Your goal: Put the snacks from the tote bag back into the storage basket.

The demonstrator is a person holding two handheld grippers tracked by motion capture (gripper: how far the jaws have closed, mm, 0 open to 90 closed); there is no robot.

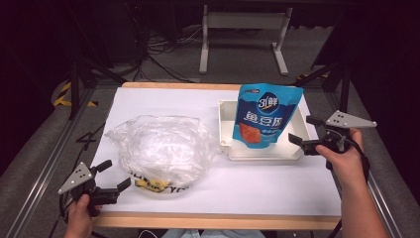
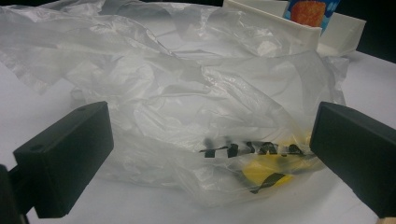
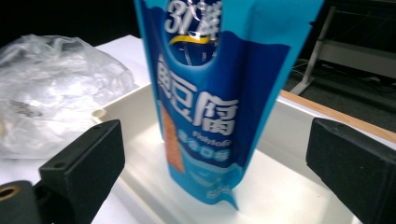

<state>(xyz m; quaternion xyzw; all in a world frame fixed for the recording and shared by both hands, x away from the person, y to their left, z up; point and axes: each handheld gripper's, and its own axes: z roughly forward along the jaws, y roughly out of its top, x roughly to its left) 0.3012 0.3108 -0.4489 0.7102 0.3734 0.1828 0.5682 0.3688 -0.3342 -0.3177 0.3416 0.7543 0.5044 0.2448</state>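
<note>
- Tabletop (image 1: 277, 183) is white with a wooden edge, on grey floor in a dark room.
- Blue pouch (image 1: 265, 116) stands upright in a white tray (image 1: 225, 124).
- Crumpled clear plastic bag (image 1: 161, 148) lies left of the tray.
- Left gripper (image 1: 113, 174) and right gripper (image 1: 303, 130) both gape, empty.

On the table (image 1: 297, 188), a crumpled plastic bag (image 1: 161, 148) lies left of a tray (image 1: 225, 129), the two almost touching. A snack pouch (image 1: 265, 116) stands upright in the tray. The left gripper (image 1: 113, 174) sits at the bag's near-left edge; the right gripper (image 1: 304, 131) is just right of the tray.
</note>
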